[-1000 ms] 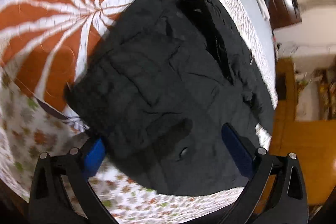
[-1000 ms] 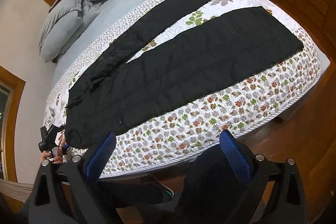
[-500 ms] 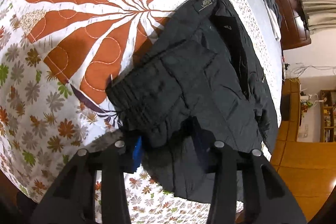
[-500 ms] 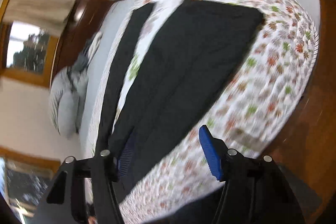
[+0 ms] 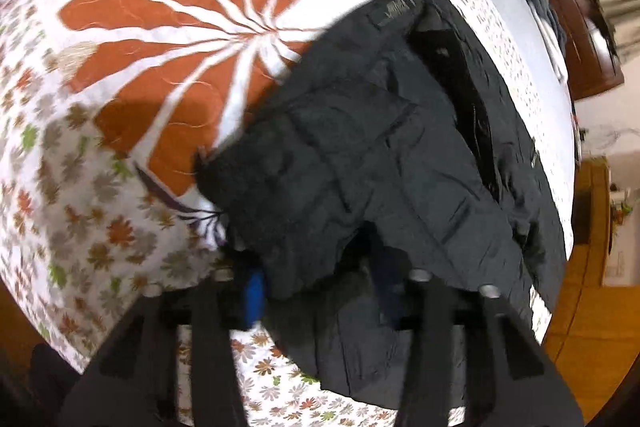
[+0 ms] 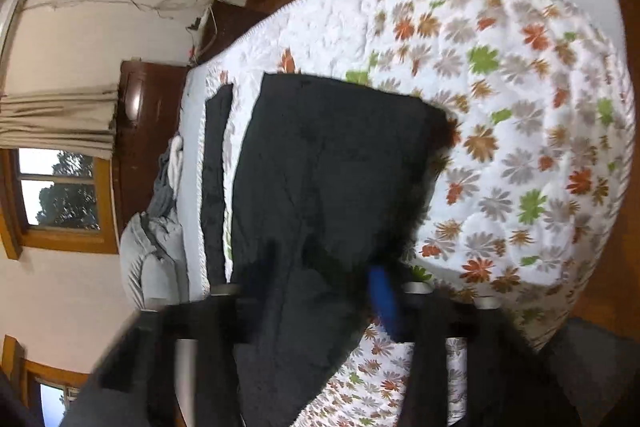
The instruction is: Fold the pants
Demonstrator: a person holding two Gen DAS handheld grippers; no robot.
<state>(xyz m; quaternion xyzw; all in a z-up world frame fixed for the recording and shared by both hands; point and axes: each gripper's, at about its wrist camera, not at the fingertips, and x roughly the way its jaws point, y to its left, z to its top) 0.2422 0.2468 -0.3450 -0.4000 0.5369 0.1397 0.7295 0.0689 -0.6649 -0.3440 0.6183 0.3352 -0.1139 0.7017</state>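
A: Where the pants [image 5: 400, 155] lie on the bed [image 5: 120, 187], state the position.

B: The black pants rest on the floral quilt [image 6: 520, 147]. In the left wrist view, the waistband end sits near the camera, with the label at the far edge. In the right wrist view, one leg hem lies near, and the second leg [image 6: 216, 163] lies to its left, apart from the first.

A: State the jaw condition.

B: Left gripper [image 5: 320, 287]: jaws closed on the near waistband edge, fabric bunched between the blue pads. Right gripper [image 6: 324, 291]: jaws narrowed around the near leg's hem area, fabric between them; actual clamping cannot be confirmed because of blur.

A: Background items?

B: Grey pillows [image 6: 148, 251] lie at the far end of the bed.
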